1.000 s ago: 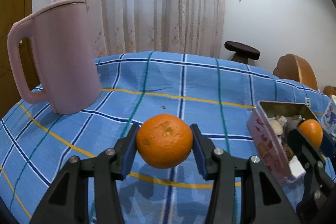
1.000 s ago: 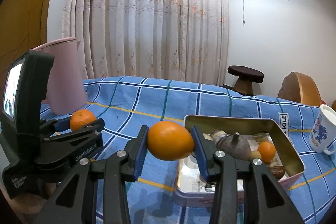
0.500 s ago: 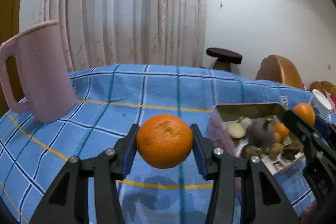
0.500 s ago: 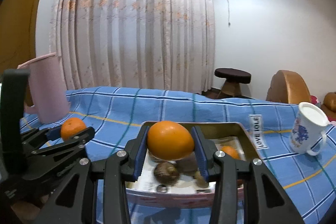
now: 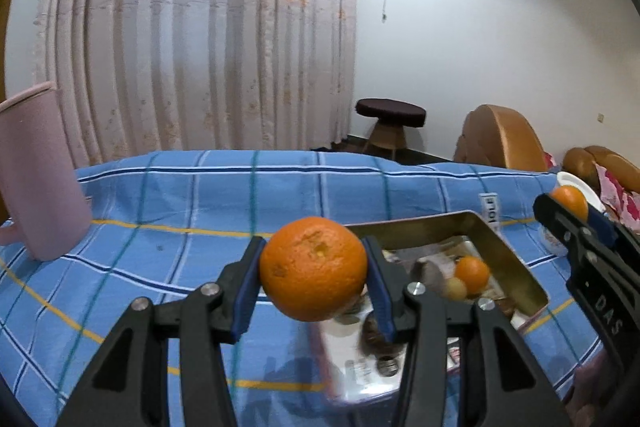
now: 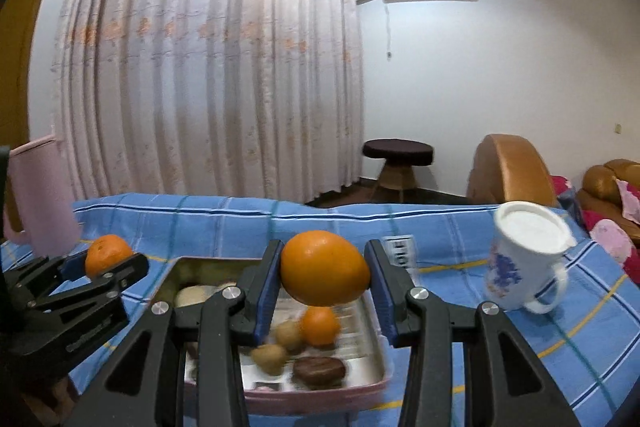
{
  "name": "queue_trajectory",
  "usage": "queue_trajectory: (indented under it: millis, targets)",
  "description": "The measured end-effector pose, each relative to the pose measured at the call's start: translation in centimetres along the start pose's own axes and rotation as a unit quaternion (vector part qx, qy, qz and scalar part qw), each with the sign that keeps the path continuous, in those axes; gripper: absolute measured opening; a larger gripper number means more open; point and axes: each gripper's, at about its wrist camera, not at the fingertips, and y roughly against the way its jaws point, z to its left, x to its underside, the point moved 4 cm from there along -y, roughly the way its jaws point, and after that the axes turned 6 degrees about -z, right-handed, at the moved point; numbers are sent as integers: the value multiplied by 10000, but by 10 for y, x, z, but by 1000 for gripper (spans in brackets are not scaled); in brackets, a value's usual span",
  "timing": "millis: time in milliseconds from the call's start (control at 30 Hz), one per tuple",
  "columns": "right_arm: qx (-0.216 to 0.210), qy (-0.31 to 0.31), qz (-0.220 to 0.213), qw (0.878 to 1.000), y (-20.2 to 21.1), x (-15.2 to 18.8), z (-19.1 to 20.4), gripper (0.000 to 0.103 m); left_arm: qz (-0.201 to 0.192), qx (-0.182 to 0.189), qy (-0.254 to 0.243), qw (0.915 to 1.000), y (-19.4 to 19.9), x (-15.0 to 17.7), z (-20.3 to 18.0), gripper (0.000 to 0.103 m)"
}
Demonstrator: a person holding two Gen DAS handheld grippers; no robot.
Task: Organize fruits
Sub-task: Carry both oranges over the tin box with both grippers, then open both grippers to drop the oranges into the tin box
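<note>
The table (image 5: 280, 195), under a blue checked cloth, carries everything; a pink jug (image 5: 36, 179) stands at its left end and a white mug (image 6: 524, 259) at its right. Near the middle sits the metal tin (image 6: 372, 315), already holding a small orange (image 6: 319, 325), a few pale brown fruits (image 6: 280, 345) and a dark brown lump (image 6: 319, 371) that the blur makes hard to name.

The left gripper (image 5: 314, 281) is clamped on a round orange (image 5: 314, 269), held in the air above the tin's near left corner. The right gripper (image 6: 325, 277) is closed around a smoother, egg-shaped orange fruit (image 6: 325, 269), hanging directly above the tin's inside, over the small orange.

The step in hand looks like setting both fruits into the tin. To do it well, lower each one until it nearly rests on the tin floor before letting go, since round fruit dropped from height will bounce or roll over the low wall. The right one should shift toward a bare patch so it does not land on the small orange. The left one needs carrying further in over the rim first. Release one at a time, and keep the two grippers apart so they do not knock together over the narrow tin.
</note>
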Motion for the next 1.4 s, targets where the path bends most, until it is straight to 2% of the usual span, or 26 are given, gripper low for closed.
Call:
queue_trajectory:
  millis: [233,533,867,1033,1133,1200,1300,1367,1400]
  targets:
    - [305,-164,70,9994,-9,-2,-33,44,208,298,-71,9993,-21,-4,-37,50]
    - [263,-305,460,9981,-41,7,-29,44,372,252,-315,9985,-36,6,-49,50]
    - [-42,-242,789,9966,-69,10,-8,44,353,46,-404,9985,-42,6,-42,50]
    - [-233,-226,1190,9924,-88,23,-1,44,437,76,-247,9987,-47,6,-36,50]
    - [-524,-291,1430,9879,-93,31,5,44,407,37,-297,9987,-45,5,-38,51]
    - [-591,-383,1574,9850,-96,34,5,45,388,4,-287,9988,-43,5,-36,56]
    - [-694,-634,1703,9809,-96,40,-1,47,289,-141,-227,9992,-37,4,-31,76]
    - [-754,-740,1593,9816,-91,39,-4,49,151,-226,-168,9995,-31,3,-27,92]
    - [-701,-743,1507,9833,-86,37,-5,54,77,-290,-174,9994,-28,2,-25,95]
